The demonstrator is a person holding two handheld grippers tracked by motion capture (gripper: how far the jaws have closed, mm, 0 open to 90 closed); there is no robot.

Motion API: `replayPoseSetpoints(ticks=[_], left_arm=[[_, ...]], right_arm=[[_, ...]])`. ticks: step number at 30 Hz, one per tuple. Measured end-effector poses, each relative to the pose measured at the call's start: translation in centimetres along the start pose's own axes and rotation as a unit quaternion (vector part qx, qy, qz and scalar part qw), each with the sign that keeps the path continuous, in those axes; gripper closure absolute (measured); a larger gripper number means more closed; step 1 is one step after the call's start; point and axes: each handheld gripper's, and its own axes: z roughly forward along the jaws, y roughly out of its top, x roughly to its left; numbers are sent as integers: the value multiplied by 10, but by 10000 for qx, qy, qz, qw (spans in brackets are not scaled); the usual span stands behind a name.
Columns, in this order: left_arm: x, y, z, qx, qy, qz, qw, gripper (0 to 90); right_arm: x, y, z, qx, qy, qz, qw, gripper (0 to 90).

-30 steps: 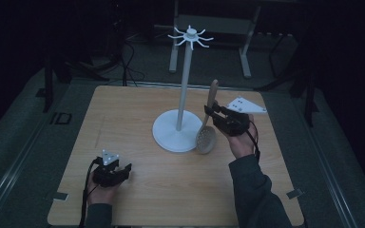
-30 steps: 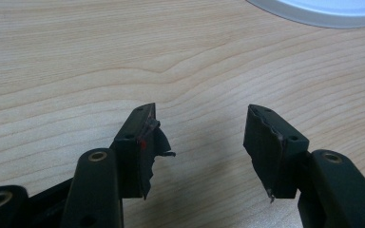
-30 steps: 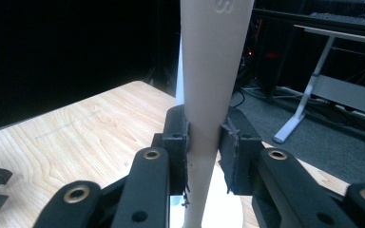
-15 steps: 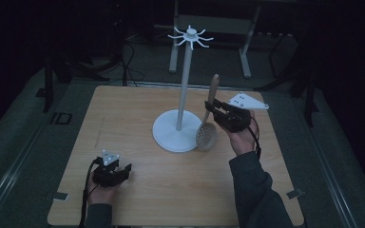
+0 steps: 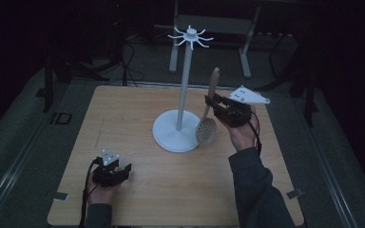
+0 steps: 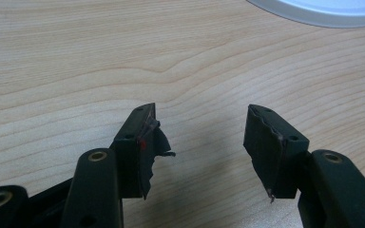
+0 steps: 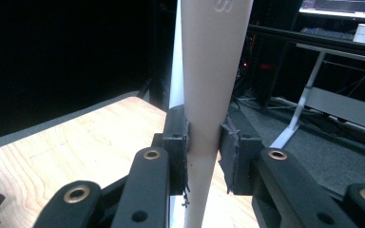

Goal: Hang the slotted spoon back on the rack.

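Note:
A beige slotted spoon [image 5: 206, 130] hangs upright, bowl down, just right of the white hook stand [image 5: 184, 90]. My right gripper [image 5: 211, 107] is shut on the spoon's handle partway up. In the right gripper view both pads clamp the pale handle [image 7: 209, 71], and the stand's pole [image 7: 176, 71] shows just behind it. The stand's round base [image 5: 171, 137] sits mid-table, and its hooks [image 5: 190, 35] spread out at the top. My left gripper [image 5: 123, 172] rests low at the front left of the table. Its jaws stand open over bare wood [image 6: 199, 133].
The wooden table [image 5: 123, 118] has free room to the left and front of the stand. The edge of the stand's base [image 6: 323, 7] shows at the top of the left gripper view. Dark floor, cables and metal frames lie beyond the far edge.
My right gripper has lifted the spoon slightly, so the bowl hangs a little higher beside the stand's base. The left gripper has stayed where it was.

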Motion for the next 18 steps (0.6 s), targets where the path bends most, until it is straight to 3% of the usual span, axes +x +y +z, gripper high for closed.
replayPoseSetpoints(ticks=[18], left_arm=[[1, 0, 0, 2, -3, -1, 10000, 453]], right_arm=[[-5, 16, 3, -67, -37, 88, 9999, 739]])
